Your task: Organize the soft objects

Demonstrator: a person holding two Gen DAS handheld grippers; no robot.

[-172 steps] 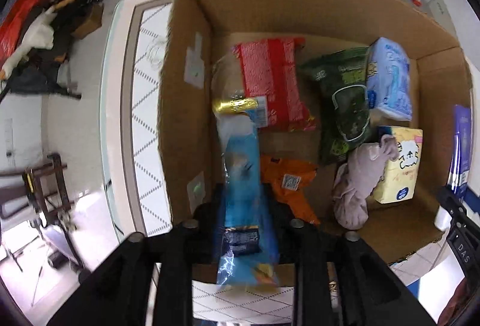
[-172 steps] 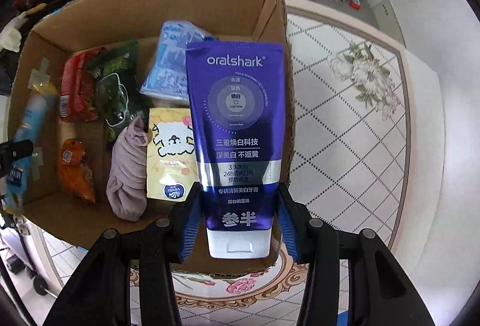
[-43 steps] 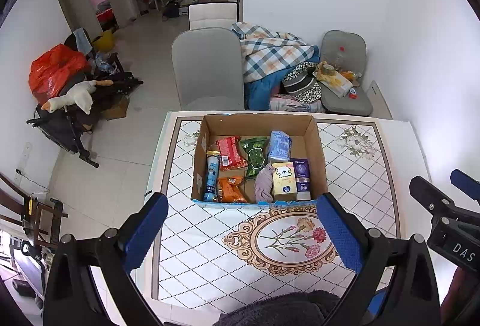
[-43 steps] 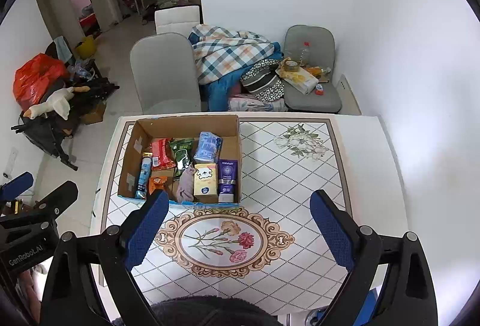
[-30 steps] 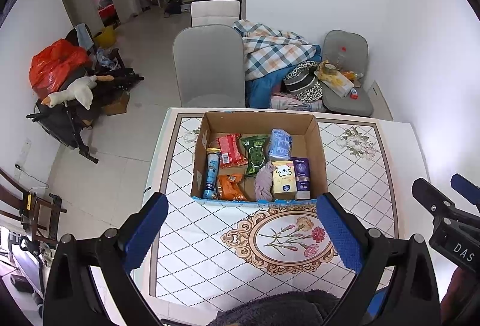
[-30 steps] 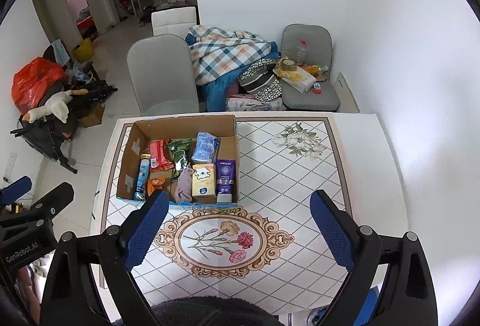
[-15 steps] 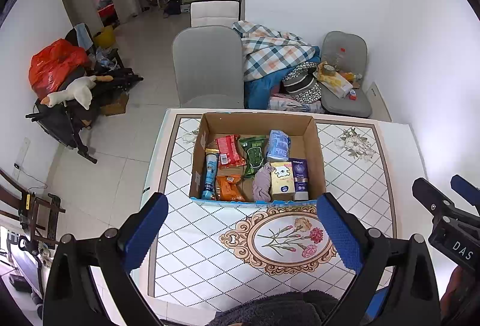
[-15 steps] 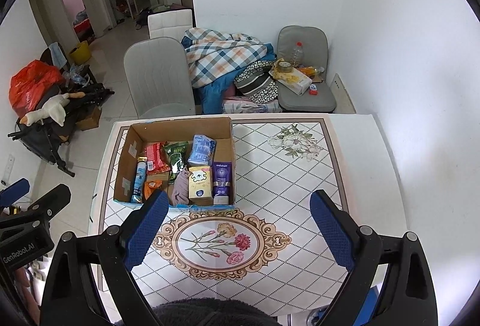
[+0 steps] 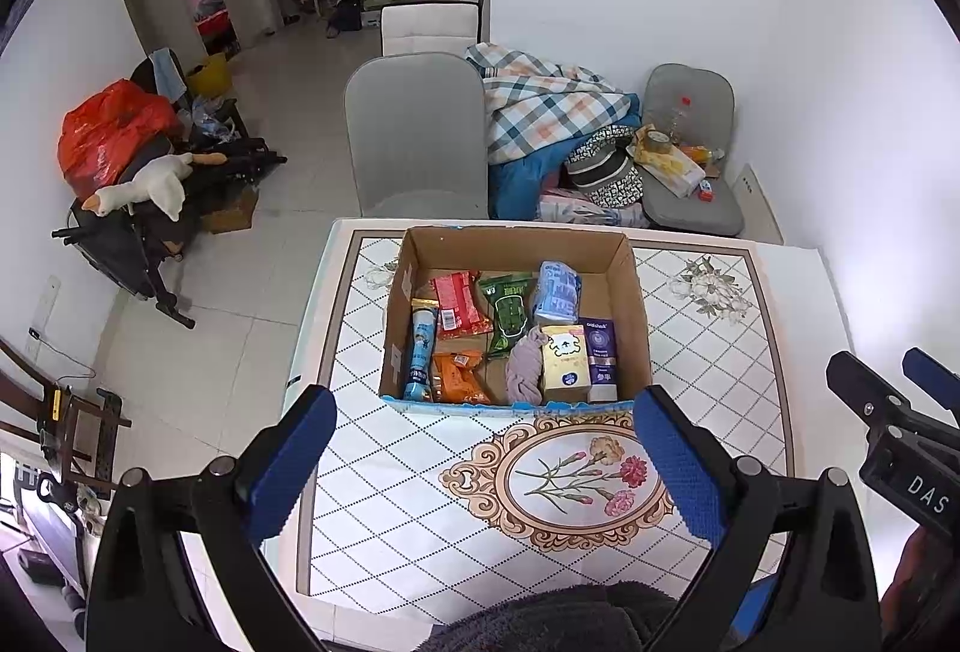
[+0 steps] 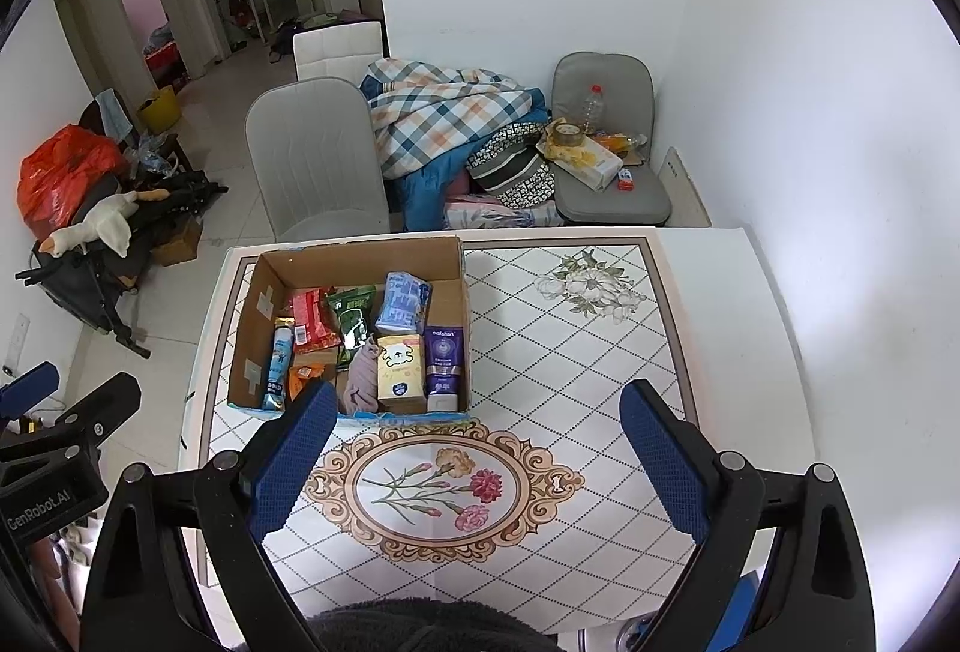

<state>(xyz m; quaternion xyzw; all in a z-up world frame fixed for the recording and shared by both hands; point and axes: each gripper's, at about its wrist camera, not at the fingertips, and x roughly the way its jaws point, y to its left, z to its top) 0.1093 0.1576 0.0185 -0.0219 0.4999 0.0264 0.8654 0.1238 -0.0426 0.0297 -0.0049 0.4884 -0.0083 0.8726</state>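
Note:
A cardboard box [image 9: 635,310] [image 10: 457,256] stands on the far left part of the tiled table [image 9: 708,400] [image 10: 588,352]. Inside lie a blue tube [image 9: 420,352], red packet [image 9: 457,295], green packet [image 9: 510,313], light blue pack [image 9: 558,292], orange packet [image 9: 459,376], grey cloth [image 9: 522,373], yellow pack [image 9: 564,364] and purple toothpaste tube [image 9: 600,352] [image 10: 443,361]. My left gripper [image 9: 480,457] and my right gripper [image 10: 474,451] are both wide open and empty, held high above the table's near side.
A grey chair [image 9: 417,129] stands behind the table. A plaid blanket [image 9: 540,105] and a second cluttered chair [image 9: 690,159] are at the back right. A pram with a toy goose [image 9: 144,184] is at the left. The white wall is at the right.
Earlier my left gripper held the blue tube and my right the purple toothpaste over the box; both now lie in it. Both grippers have opened and risen high, still lifting slightly.

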